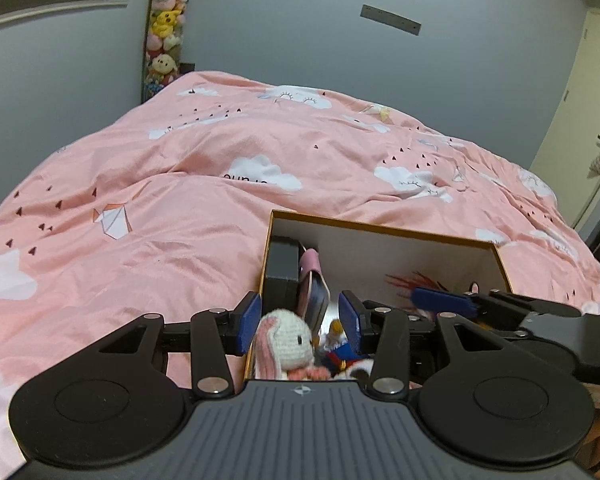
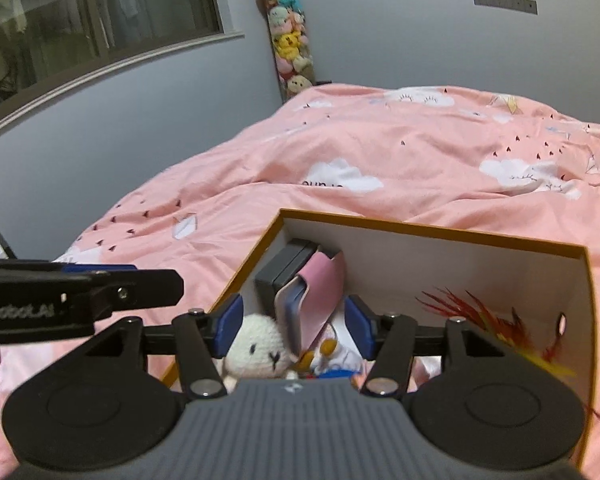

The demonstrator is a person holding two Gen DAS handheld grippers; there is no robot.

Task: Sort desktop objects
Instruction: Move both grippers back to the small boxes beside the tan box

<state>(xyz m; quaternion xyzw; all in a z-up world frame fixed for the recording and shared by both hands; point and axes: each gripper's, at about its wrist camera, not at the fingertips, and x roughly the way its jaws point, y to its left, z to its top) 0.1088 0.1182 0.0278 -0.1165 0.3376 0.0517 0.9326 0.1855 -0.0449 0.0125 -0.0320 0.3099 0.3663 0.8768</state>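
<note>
An open box with an orange rim (image 1: pixel 376 227) (image 2: pixel 428 231) and white inside walls sits on the pink bed. Inside lie a white crocheted bunny (image 1: pixel 290 342) (image 2: pixel 260 350), a black box (image 1: pixel 281 270) (image 2: pixel 284 270), a pink case (image 1: pixel 311 268) (image 2: pixel 324 280), a small blue and white figure (image 1: pixel 336 340) (image 2: pixel 336 354) and red feathers (image 2: pixel 476 312). My left gripper (image 1: pixel 300 322) is open and empty above the box's left part. My right gripper (image 2: pixel 294 326) is open and empty over the same items. The right gripper also shows in the left wrist view (image 1: pixel 452 300).
The pink duvet with cloud prints (image 1: pixel 220 184) (image 2: pixel 380 152) covers the bed all around the box. A tall tube of plush toys (image 1: pixel 164 28) (image 2: pixel 290 44) stands in the far corner. A window (image 2: pixel 80 20) is at the left, a door (image 1: pixel 592 120) at the right.
</note>
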